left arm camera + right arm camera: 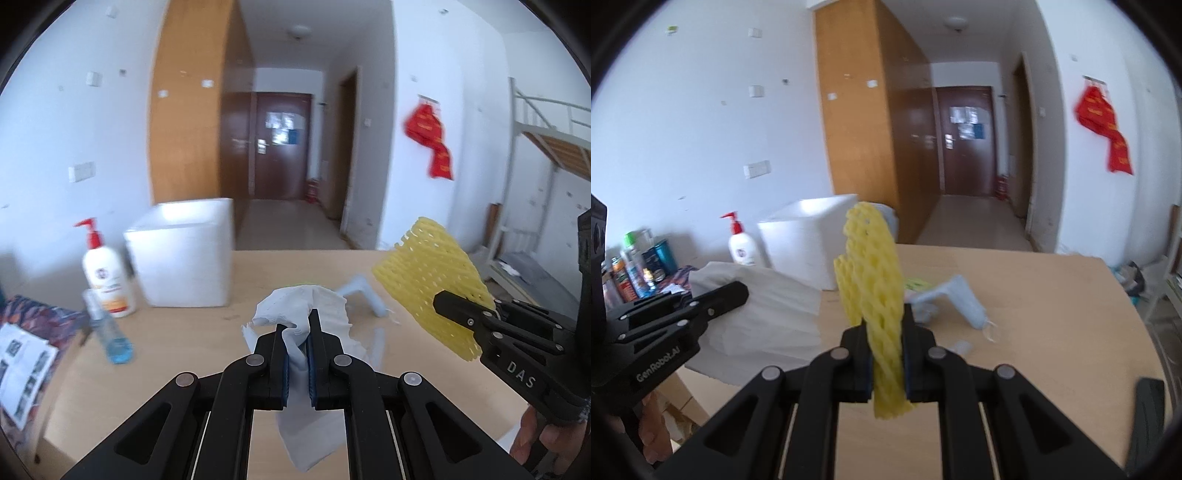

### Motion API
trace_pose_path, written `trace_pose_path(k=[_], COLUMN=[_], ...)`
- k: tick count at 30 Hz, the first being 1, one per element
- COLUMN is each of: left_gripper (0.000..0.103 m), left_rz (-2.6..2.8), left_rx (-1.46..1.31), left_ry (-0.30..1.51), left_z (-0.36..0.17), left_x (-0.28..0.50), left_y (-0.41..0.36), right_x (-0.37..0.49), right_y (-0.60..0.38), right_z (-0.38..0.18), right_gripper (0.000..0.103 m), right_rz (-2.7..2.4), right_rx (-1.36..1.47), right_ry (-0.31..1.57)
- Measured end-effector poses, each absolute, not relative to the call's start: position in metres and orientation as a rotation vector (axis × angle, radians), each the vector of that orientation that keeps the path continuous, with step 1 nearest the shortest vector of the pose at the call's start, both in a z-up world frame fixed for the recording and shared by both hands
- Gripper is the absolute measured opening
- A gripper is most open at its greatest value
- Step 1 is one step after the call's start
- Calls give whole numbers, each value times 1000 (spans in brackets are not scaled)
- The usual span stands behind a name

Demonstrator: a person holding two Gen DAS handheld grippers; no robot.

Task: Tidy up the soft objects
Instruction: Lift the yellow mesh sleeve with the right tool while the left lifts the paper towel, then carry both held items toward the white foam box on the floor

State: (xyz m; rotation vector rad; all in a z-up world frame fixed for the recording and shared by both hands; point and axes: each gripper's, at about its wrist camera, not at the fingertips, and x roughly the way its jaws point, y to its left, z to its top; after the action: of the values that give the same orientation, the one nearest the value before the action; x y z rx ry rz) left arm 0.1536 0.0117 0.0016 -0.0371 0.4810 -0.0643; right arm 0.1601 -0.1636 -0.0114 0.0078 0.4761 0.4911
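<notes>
L hand-held gripper (298, 334) clamps white cloth (295, 314); R hand-held gripper (886, 334) clamps yellow foam net (871, 266).

Bright even daylight; motion blur throughout; fisheye bending, black vignette at corners.

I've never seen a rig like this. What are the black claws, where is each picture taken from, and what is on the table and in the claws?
They are hand-held grippers, one per hand, each with a camera looking along its fingers. One picture is from the left gripper, shut on a white cloth; the other is from the right gripper, shut on a yellow foam net. Each gripper appears sideways in the other's picture. On the wooden table stand a white box, a pump bottle and a small blue bottle; a pale tube lies further right.
</notes>
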Motion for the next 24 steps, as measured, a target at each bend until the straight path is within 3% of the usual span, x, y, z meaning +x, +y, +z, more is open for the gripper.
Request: trace_pose_path(k=[24], left_gripper=[8], left_rz=[350], left_rx=[-90], left_ry=[386], left_z=[22], left_x=[107], left_y=[104], right_x=[154], right_y=[-67], right_z=[3], right_gripper=[15], right_rz=[741], right_rx=[-56], right_ry=[418])
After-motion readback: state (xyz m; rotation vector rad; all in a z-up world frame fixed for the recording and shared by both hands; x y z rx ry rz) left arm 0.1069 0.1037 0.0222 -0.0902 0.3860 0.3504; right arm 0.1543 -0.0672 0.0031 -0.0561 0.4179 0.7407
